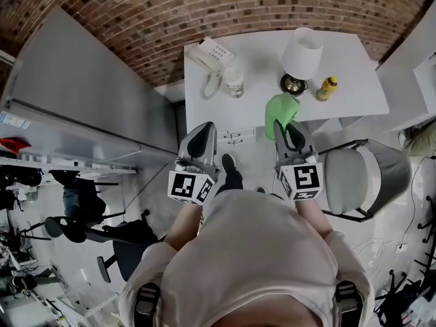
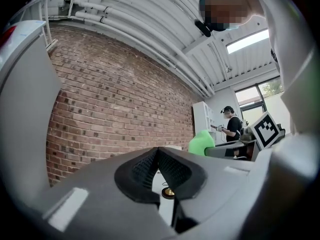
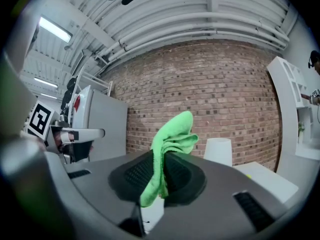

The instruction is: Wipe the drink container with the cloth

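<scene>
My right gripper (image 1: 287, 125) is shut on a bright green cloth (image 1: 281, 107), which sticks up out of the jaws (image 3: 172, 134) just in front of the white table (image 1: 354, 60). A small yellow drink bottle (image 1: 328, 88) stands upright at the table's near right, beyond the cloth and apart from it. My left gripper (image 1: 201, 131) is shut with nothing in it, its black pads (image 2: 145, 166) pressed together, and it hovers short of the table's front edge. In the left gripper view the cloth (image 2: 202, 141) shows to the right.
On the table stand a lamp with a white shade (image 1: 302, 53), a white desk phone (image 1: 210, 57) and a pale jar (image 1: 234, 82). A grey chair (image 1: 368, 176) sits right of me, a grey cabinet (image 1: 82, 94) to the left, a brick wall (image 3: 215, 94) behind. Another person (image 2: 231, 126) stands far off.
</scene>
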Tool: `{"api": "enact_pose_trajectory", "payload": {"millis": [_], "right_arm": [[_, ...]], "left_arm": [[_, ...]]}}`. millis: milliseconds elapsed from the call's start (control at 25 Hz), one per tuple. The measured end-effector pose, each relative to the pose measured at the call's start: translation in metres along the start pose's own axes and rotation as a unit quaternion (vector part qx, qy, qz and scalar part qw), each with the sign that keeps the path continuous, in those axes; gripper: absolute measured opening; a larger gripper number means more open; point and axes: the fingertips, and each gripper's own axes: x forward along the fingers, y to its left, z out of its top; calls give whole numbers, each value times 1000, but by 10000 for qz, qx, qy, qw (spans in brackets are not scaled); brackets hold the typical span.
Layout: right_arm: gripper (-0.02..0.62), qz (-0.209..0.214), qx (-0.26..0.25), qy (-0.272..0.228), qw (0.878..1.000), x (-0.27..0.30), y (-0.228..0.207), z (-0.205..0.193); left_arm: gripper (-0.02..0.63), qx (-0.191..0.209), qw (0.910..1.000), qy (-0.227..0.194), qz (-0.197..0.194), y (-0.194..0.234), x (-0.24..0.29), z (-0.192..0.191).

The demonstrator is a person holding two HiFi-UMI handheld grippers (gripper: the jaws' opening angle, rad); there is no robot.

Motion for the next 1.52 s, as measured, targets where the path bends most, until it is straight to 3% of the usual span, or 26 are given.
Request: {"api": "enact_pose_trajectory", "payload": {"millis": [320,640,800,920,1200,1520], "right_arm": [[43,-235,-3,239,9994,87,-17,-16],[43,-588,-16,437,9973,180,-36,-27],[43,-553,-60,420,9976,207,-40,-28],[43,-440,-42,481,9979,219,-45,-34],[43,-73,-206,595,9980,238,-67,-47],[43,456,-411,835,9946,255,-83,-73]], "left_arm": [[11,-112,9983,285,-496,66,78,-33],[11,129,9906,197,-1350,128,153,-49],[11,168,9866,264,-1601,142,177,-60],[11,132,9856,370,-1643,144,188,-71],[11,92,9905,532,-1267,143,210,-91],[11,-17,9790,1597,-1266,129,238,-167]]}}
